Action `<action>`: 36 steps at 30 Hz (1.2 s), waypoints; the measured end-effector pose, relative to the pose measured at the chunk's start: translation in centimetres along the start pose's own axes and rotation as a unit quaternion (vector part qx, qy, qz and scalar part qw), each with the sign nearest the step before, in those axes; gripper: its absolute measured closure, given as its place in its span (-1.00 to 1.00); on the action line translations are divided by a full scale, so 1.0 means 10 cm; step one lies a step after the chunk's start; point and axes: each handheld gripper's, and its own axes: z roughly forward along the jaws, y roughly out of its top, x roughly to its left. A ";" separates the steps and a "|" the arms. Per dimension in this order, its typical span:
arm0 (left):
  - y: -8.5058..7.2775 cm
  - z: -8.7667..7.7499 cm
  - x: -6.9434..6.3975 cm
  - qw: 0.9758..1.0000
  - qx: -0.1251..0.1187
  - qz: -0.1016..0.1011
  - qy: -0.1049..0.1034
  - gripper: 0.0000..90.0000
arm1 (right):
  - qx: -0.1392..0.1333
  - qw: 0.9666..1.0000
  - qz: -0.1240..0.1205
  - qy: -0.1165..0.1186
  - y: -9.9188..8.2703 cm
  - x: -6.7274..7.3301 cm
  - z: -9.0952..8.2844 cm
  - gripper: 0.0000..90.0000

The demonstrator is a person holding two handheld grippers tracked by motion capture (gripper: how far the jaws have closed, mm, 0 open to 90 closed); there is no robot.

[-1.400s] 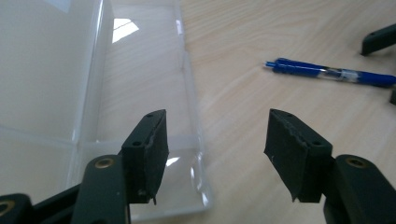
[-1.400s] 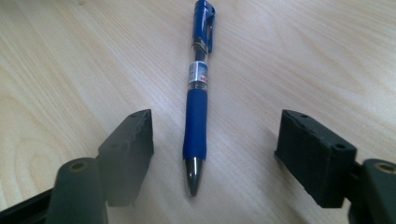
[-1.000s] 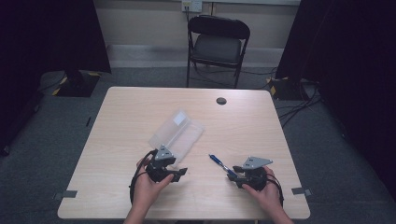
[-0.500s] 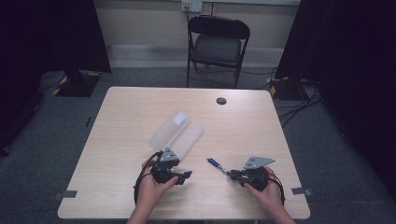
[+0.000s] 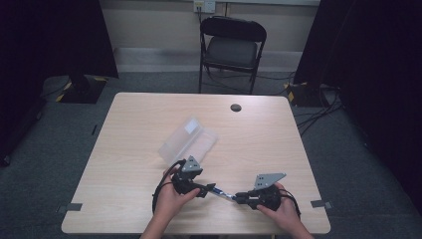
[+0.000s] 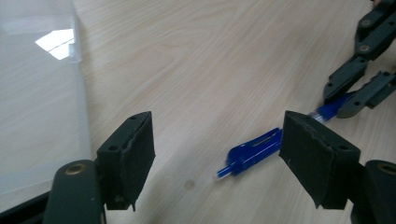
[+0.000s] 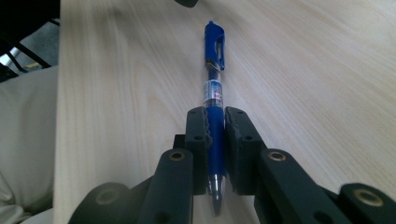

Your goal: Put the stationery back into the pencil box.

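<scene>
Pale wood bench [image 5: 149, 129]: right gripper [image 7: 215, 122] jaws clamp blue clip-top pen [image 7: 214, 65]; left gripper [image 6: 217, 140] jaws just widening, spread around pen's clip end.

The left claw [image 5: 203, 190] has slid right to the pen [image 5: 222, 193], jaws opening.

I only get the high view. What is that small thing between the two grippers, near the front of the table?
Observer: A blue pen. The right gripper is shut on its grip section, with the writing tip pointing back toward the hand.
Operator: Is the left one holding it too?
Observer: No. The left gripper has just been opening its jaws; the pen's clip end lies between them, not clamped.
</scene>
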 end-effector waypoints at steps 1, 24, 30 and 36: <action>0.00 0.02 -0.01 1.000 -0.004 -0.002 -0.002 -0.41 | 0.001 1.000 -0.001 0.003 -0.01 -0.01 0.01 0.78; -0.06 0.27 -0.06 0.997 0.039 0.035 -0.052 -0.07 | -0.005 0.993 0.053 -0.107 -0.14 -0.25 -0.19 -0.05; -0.08 0.25 -0.13 0.995 0.046 0.036 -0.083 0.08 | -0.007 0.992 0.057 -0.116 -0.15 -0.28 -0.21 -0.06; -0.01 0.36 -0.19 0.993 0.046 0.067 -0.080 -0.02 | -0.005 0.991 0.053 -0.121 -0.15 -0.27 -0.20 -0.09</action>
